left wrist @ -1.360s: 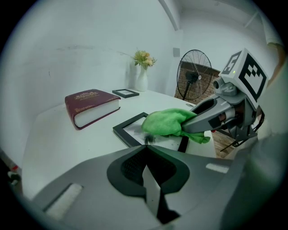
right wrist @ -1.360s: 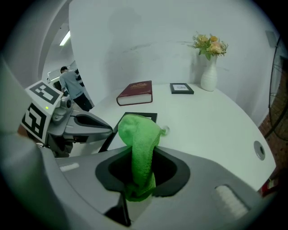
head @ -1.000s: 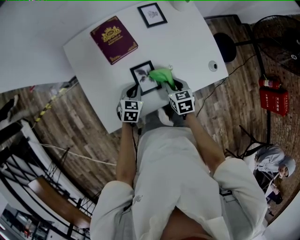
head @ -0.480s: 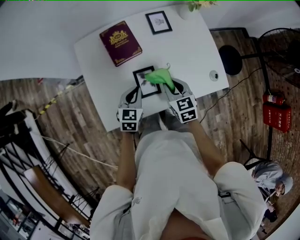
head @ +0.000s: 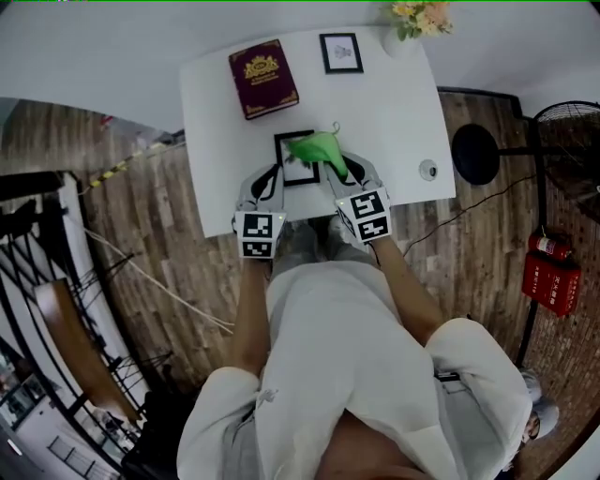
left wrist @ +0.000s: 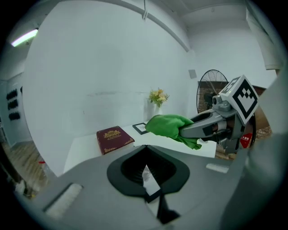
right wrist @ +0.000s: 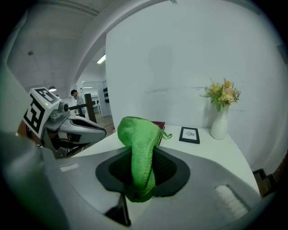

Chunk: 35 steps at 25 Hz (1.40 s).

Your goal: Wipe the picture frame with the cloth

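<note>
So the left gripper (left wrist: pixel 149 180) is clamped on the picture frame (head: pixel 291 169) at the white surface's (head: pixel 398 112) near side, probably to steady it. The right gripper (right wrist: pixel 141 179) pinches the green cloth (right wrist: pixel 139 139) just over the frame, ready to wipe.

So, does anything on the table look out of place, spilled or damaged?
Nothing stands out. The burgundy book, the small picture frame and the vase of flowers sit neatly on the white table, nothing spilled or broken. The left gripper grips the near picture frame; the right gripper holds the green cloth.
</note>
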Each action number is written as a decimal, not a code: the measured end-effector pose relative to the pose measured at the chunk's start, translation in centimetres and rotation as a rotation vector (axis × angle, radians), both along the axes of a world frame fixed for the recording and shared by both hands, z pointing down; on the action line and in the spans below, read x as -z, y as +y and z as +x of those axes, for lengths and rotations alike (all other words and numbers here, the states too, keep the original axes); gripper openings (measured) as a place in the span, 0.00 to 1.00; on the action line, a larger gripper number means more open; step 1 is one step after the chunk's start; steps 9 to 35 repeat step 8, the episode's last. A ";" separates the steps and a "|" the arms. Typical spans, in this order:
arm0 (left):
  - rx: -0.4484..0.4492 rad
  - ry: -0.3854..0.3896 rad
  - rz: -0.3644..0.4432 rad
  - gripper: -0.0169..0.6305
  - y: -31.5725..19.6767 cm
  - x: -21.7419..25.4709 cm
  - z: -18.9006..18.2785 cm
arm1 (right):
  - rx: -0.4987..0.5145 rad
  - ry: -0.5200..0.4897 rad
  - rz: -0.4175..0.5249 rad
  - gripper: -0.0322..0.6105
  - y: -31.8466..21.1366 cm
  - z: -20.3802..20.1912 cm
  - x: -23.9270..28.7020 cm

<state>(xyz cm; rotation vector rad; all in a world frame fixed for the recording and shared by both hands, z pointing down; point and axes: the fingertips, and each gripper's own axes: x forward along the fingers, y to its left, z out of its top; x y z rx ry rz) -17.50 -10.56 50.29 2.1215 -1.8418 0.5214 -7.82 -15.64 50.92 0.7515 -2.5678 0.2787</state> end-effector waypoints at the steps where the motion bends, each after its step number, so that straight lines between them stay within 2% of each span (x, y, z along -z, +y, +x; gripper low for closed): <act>1: 0.000 -0.003 0.006 0.06 0.0 0.3 0.1 | 0.004 -0.001 0.004 0.19 0.0 -0.1 0.2; 8: -0.006 0.016 0.056 0.06 1.1 1.4 -1.1 | 0.005 0.007 0.050 0.19 0.7 -2.1 1.7; 35: -0.006 0.016 0.056 0.06 1.1 1.4 -1.1 | 0.005 0.007 0.050 0.19 0.7 -2.1 1.7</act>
